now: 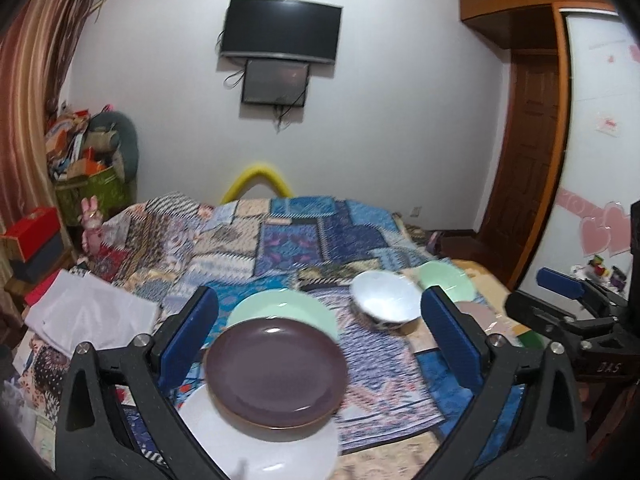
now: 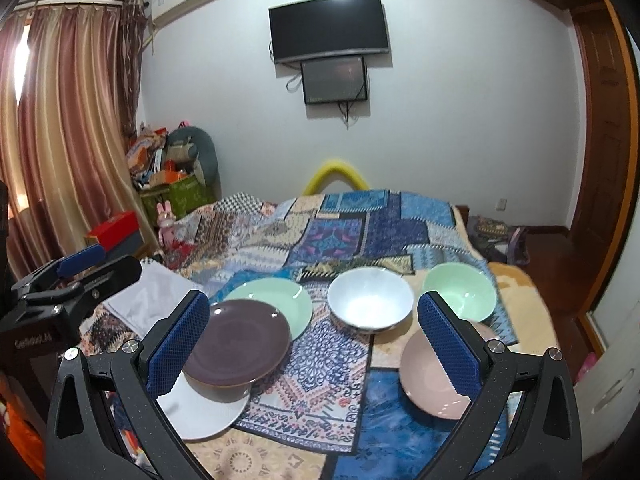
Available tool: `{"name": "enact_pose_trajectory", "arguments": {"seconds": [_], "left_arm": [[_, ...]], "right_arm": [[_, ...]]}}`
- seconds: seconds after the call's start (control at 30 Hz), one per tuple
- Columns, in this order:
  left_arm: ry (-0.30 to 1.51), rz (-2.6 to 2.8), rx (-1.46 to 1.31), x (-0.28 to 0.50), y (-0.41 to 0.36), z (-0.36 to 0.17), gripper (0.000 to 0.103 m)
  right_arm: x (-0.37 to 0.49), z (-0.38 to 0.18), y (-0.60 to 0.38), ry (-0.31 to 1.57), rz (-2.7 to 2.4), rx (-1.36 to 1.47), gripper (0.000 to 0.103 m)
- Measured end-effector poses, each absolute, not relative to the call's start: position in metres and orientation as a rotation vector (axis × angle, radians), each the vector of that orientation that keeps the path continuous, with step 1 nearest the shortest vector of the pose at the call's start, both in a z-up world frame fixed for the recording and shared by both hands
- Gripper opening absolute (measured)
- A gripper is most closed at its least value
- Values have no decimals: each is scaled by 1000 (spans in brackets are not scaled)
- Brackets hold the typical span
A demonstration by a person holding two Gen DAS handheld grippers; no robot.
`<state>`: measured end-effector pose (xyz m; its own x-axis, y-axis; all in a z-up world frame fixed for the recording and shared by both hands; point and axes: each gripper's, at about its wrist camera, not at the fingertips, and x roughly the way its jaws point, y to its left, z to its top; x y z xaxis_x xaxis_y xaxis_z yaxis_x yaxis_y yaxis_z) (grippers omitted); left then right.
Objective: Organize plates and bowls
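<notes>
Plates are lying dead ahead: we're hovering our left gripper [image 1: 318, 312], jaws wide and empty, over the purple plate [image 1: 276, 372]; our right gripper [image 2: 312, 322], equally wide, is nearing the pink bowl [image 2: 430, 380].

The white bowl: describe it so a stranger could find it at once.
On the patchwork bedspread below the wall TV, three bowls sit to the right of the plates. The white bowl is the leftmost, beside the green bowl and behind the pink bowl.
</notes>
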<state>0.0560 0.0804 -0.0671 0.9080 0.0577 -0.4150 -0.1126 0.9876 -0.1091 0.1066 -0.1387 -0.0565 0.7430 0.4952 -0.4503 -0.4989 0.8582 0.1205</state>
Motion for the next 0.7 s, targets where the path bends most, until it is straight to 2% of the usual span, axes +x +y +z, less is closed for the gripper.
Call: {"name": "enact_pose_trajectory", "arguments": {"seconds": [0.13, 0.33, 0.4, 0.47, 0.57, 0.7], "left_arm": [[484, 115, -130, 70, 104, -90, 92], [582, 116, -157, 93, 144, -128, 77], [618, 126, -147, 100, 155, -142, 73], [659, 135, -137, 108, 166, -157, 62], [709, 120, -156, 117, 184, -175, 53], [796, 88, -209, 134, 207, -201, 49]], "right_arm": [[119, -75, -128, 552, 550, -5, 102], [140, -104, -105, 640, 536, -47, 91], [145, -113, -95, 666, 535, -61, 85], [151, -123, -89, 693, 537, -72, 81], [160, -139, -79, 742, 538, -85, 71], [170, -157, -65, 812, 551, -91, 64]]}}
